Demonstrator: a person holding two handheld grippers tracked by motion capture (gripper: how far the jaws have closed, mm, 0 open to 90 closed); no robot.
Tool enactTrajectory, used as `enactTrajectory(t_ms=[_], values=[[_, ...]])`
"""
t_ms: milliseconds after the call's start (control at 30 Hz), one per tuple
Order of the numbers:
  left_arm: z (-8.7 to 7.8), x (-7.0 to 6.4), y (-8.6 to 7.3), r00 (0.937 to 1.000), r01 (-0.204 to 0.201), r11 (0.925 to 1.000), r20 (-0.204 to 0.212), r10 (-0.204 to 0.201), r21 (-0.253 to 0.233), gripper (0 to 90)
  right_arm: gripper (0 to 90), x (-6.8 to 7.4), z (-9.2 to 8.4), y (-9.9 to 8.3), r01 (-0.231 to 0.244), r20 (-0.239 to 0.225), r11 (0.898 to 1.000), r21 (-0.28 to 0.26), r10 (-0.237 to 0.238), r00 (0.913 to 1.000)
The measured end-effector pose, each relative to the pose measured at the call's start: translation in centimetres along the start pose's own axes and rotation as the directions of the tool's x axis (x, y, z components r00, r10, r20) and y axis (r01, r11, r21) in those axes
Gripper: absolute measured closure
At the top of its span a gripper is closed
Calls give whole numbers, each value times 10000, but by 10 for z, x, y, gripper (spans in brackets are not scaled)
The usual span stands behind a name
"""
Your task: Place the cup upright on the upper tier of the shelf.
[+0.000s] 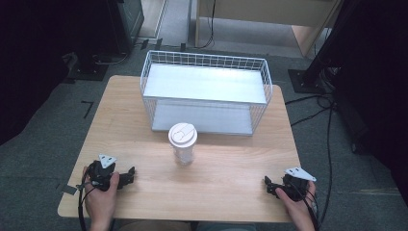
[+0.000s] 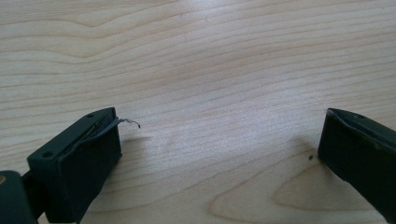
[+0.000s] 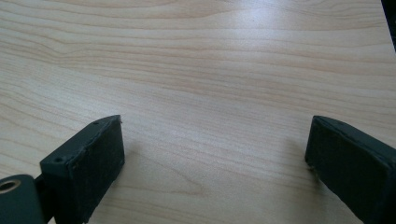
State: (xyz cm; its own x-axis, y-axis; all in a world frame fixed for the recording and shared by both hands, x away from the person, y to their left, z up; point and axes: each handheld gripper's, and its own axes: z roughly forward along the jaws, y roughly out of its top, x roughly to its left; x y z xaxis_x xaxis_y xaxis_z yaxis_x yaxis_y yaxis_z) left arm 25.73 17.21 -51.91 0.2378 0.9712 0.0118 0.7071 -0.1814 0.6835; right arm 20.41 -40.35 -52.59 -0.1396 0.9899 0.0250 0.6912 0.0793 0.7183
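— What stands at the middle of things?

— A clear cup (image 1: pixel 183 144) with a white lid, upright on the wooden table (image 1: pixel 231 178), a little toward the person's side of centre. Nothing touches it.

— And behind it?

— A white wire basket (image 1: pixel 206 91), set on the far half of the table with its open side turned toward the person. It has two levels: a pale shelf on top and a pale floor below. The cup stands just in front of the basket's lower edge, apart from it (a strip of bare wood shows between them).

— Where are the hands?

— Both low at the near edge, well apart from the cup and from each other. The left hand (image 1: pixel 101 192) holds the left gripper (image 1: pixel 129 175) near the near-left corner, its jaws pointing inward toward the table's middle. The right hand (image 1: pixel 298 204) holds the right gripper (image 1: pixel 269 185) near the near-right corner, jaws also pointing inward. Each carries a grey three-cornered plate on top.

— Are the jaws together or spread?

— Spread, on both. In the left gripper view the two black jaws stand wide, with bare wood grain between them and nothing held; a thin curl of material sticks out from the tip of the jaw at that view's left. The right gripper view shows the same wide gap over bare wood, also with nothing held.

— Anything around the table?

— Grey carpet floor (image 1: pixel 43 144), black cables (image 1: pixel 329 125) running along the right side, and dark stands at the far corners.
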Motion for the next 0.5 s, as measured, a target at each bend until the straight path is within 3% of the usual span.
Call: enactTrajectory(t_ms=[100, 167, 267, 333, 500], values=[[0, 0, 0, 10000, 6, 10000, -4, -6, -1, 0, 44, 0, 1, 0, 28, -3, 10000, -17, -28, 10000], [0, 0, -1, 9989, 335, 9994, -320, -335, -35, 0, 44, 0, 0, 0, 26, -8, 10000, -12, -26, 10000], [-2, -2, 0, 9981, 225, 9997, -566, -232, -138, 0, 44, 0, 1, 0, 23, -3, 10000, -16, -23, 10000], [-3, -5, 1, 9994, 317, 9993, -152, -320, -204, 0, 45, 0, 0, 0, 26, -2, 10000, -16, -26, 10000], [-5, -13, 5, 9996, 218, 9994, 158, -213, -278, 0, 43, 1, 1, 1, -14, -1, 10000, 8, 14, 10000]])
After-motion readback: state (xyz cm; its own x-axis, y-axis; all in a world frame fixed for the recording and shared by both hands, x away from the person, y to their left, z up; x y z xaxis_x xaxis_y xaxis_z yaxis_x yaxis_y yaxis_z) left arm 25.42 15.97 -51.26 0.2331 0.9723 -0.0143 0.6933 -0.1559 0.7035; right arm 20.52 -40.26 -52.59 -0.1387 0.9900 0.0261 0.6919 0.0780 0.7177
